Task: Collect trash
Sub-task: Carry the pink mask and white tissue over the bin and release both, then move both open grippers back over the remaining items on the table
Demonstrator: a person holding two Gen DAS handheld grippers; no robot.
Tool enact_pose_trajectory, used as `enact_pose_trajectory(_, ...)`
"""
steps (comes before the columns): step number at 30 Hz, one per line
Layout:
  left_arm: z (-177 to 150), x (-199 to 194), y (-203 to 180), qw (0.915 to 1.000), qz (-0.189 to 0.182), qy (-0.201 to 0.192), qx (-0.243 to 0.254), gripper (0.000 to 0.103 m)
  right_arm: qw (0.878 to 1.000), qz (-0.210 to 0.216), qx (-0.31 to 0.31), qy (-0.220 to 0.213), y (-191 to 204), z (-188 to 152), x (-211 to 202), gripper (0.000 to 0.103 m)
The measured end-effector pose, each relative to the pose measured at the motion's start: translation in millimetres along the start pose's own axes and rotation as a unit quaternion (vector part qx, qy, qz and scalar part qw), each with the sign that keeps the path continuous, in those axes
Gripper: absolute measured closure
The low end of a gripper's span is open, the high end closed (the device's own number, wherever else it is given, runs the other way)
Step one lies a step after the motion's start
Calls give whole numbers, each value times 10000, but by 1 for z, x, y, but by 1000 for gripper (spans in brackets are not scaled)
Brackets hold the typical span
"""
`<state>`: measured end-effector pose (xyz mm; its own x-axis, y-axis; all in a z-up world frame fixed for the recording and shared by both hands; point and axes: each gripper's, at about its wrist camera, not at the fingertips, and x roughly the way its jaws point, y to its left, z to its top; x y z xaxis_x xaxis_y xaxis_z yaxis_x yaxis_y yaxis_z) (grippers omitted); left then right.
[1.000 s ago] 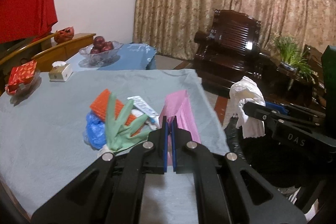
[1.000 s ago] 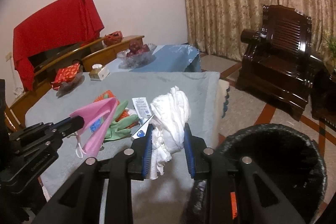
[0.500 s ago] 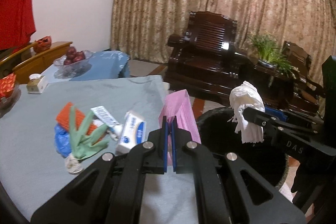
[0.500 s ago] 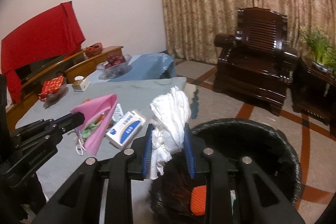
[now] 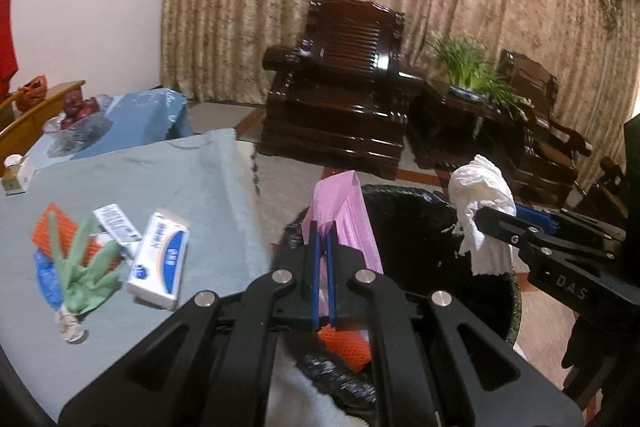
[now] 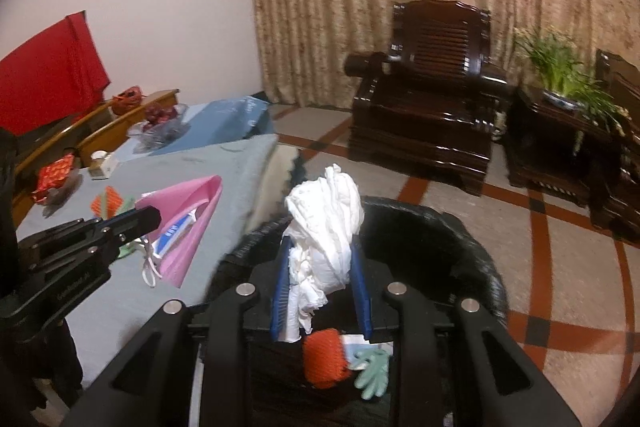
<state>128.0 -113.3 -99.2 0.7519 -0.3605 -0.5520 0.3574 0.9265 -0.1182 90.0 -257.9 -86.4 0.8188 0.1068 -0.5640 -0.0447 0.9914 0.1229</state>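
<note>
Patterned beige curtains (image 5: 400, 7) close off the far wall, with a dark carved wooden armchair (image 5: 340, 99) before them and a potted green plant (image 5: 468, 67) on a dark side stand to its right.

Left side: the tabletop (image 5: 168, 187) carries a grey-blue cloth. On it lie an orange mesh piece (image 5: 48, 231), a blue crumpled item (image 5: 46, 275) and a pale green glove (image 5: 84, 267), overlapping in one cluster. Touching the cluster's right side are a small printed sachet (image 5: 116, 223) and a white-and-blue box (image 5: 160, 259), lying flat.

Centre: my left gripper (image 5: 320, 259) has its fingers pressed narrow on a pink face mask (image 5: 344, 211). The mask is pleated, folded, standing upright above the pads; in the right wrist view its white ear loop dangles below. It sits over the near rim of the black-lined trash bin (image 5: 420, 199), which stands on the floor just beside the tabletop edge.

Right side: my right gripper (image 6: 320, 267) has its fingers clamped on a crumpled white tissue wad (image 6: 328, 219), bulging above the blue pads, with ragged ends hanging down between them. It is held over the bin opening. Inside the bin I see an orange mesh piece (image 6: 324, 359) and a pale green glove (image 6: 372, 371), side by side.
</note>
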Motion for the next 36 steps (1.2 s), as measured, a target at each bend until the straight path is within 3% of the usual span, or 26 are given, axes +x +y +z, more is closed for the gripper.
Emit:
enact_pose_trajectory(10, -4, 43, -39, 9988, -312, 252, 292, 100, 9989, -358, 192, 239, -41, -17, 13, 75)
enact_pose_trajectory(13, -6, 52, -44, 9983, -357, 338, 313, 95, 9983, -449, 203, 307, -49, -20, 16, 71)
enact_pose_trajectory(15, -7, 56, -45, 9982, -356, 391, 293, 73, 9977, -522, 232, 355, -54, -23, 18, 69)
enact_pose_trajectory(18, -7, 53, -42, 9984, -369, 371, 195, 56, 9970, -615, 273, 381, -59, -27, 18, 55)
enact_pose_trajectory(19, -7, 52, -41, 9985, -364, 363, 185, 53, 9969, -629, 279, 371, -60, -27, 17, 46)
enact_pose_trajectory(20, -7, 50, -39, 9986, -345, 354, 180, 45, 9968, -673, 288, 330, -59, -28, 15, 29)
enact_pose_trajectory(22, -4, 46, -33, 9990, -309, 301, 118, 39, 9967, -719, 290, 252, -60, -28, 12, 9)
enact_pose_trajectory(23, -4, 42, -28, 9992, -271, 273, 84, 33, 9965, -759, 296, 167, -59, -27, 9, 5)
enact_pose_trajectory(28, -2, 20, -1, 9999, 134, 61, -47, 17, 9976, -632, 294, 49, -43, -23, 5, 6)
enact_pose_trajectory(36, -2, -26, 64, 9949, 889, -214, -430, 14, 9997, -227, 108, -32, -5, -14, 11, 6)
